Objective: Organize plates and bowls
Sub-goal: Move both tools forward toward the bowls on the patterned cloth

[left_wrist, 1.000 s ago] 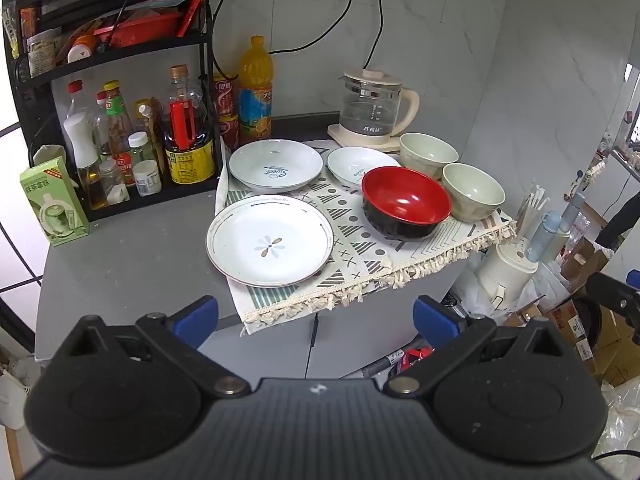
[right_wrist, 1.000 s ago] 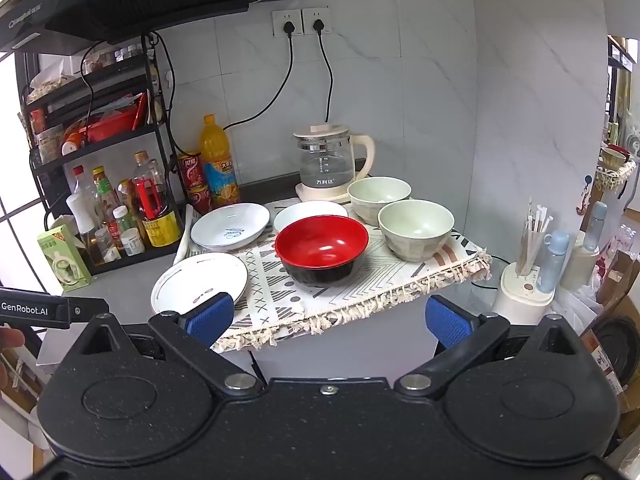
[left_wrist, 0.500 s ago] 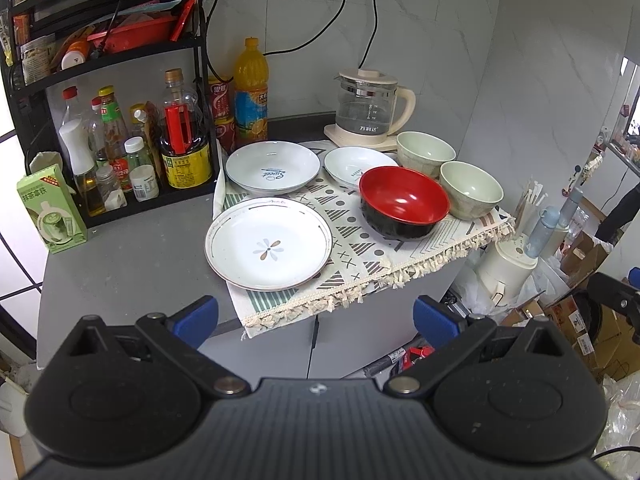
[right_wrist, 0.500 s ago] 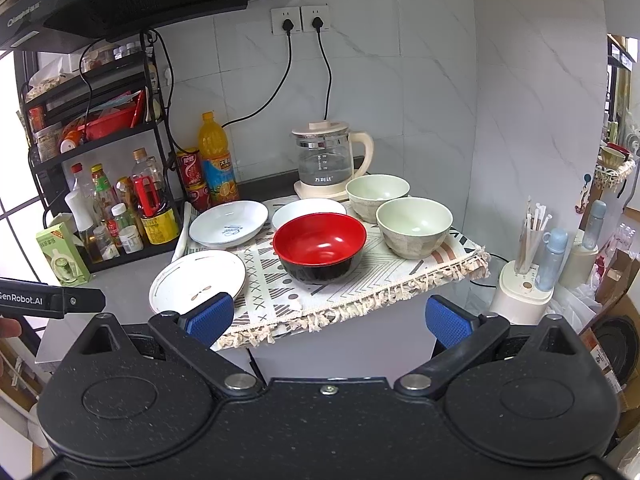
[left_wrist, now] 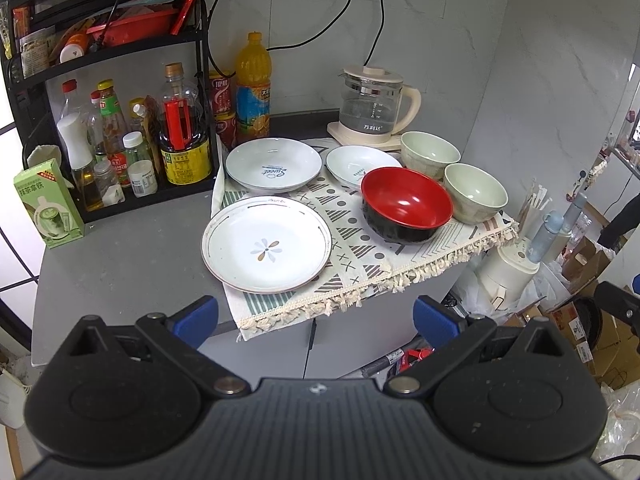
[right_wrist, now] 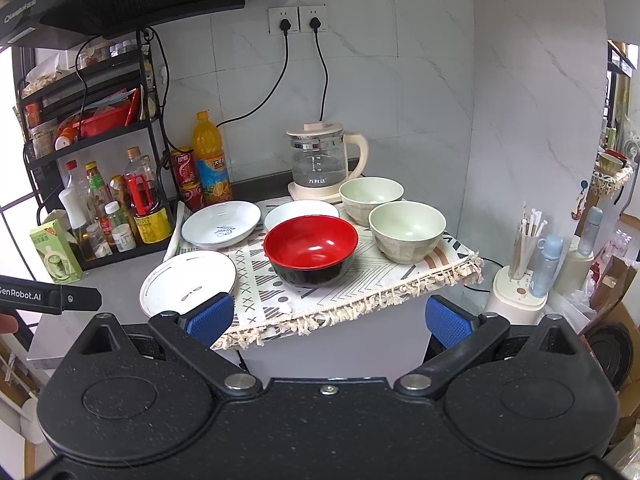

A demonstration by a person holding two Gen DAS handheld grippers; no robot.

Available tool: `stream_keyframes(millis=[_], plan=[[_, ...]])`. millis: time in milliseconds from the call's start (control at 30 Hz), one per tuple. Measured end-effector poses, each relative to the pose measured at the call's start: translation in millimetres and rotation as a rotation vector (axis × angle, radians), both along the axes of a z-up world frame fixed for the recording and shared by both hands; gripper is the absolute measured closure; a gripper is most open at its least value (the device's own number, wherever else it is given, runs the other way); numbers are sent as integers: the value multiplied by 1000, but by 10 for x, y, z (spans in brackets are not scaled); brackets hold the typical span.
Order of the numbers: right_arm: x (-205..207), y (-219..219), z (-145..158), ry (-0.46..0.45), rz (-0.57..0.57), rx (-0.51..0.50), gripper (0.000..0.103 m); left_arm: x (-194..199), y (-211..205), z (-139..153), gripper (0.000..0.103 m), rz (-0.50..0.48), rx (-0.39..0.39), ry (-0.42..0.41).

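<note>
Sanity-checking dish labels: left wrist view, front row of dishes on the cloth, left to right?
flower plate → red bowl → green bowl, all on the patterned cloth.

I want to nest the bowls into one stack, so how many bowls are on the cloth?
3. The red bowl sits nearest the cloth's front edge; one pale green bowl is to its right near the corner; another pale green bowl stands behind that, beside the kettle. None looks hidden.

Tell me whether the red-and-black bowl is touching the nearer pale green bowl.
Apart. In the right wrist view, patterned cloth shows plainly between the red-and-black bowl and the nearer pale green bowl; the left wrist view only overlaps them.
</note>
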State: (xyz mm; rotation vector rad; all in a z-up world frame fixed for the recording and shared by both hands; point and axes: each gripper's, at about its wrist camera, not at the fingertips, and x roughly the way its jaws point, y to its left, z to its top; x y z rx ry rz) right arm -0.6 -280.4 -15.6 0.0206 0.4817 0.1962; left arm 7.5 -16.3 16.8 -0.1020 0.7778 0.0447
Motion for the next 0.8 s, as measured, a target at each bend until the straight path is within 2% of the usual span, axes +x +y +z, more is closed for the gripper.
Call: stream_keyframes(millis=[133, 400, 667, 800], plan=[[40, -39, 2, -25, -2, 4, 0, 53, -10, -11, 0, 3, -1, 5], [148, -100, -44, 4, -2, 36, 0, 187, -40, -37, 0, 0, -5, 14], [347, -129, -102, 33, -18, 32, 0, 477, -48, -68, 0, 1, -20, 29], [483, -135, -124, 41, -35, 24, 0, 657, -64, -100, 0, -6, -2, 37]])
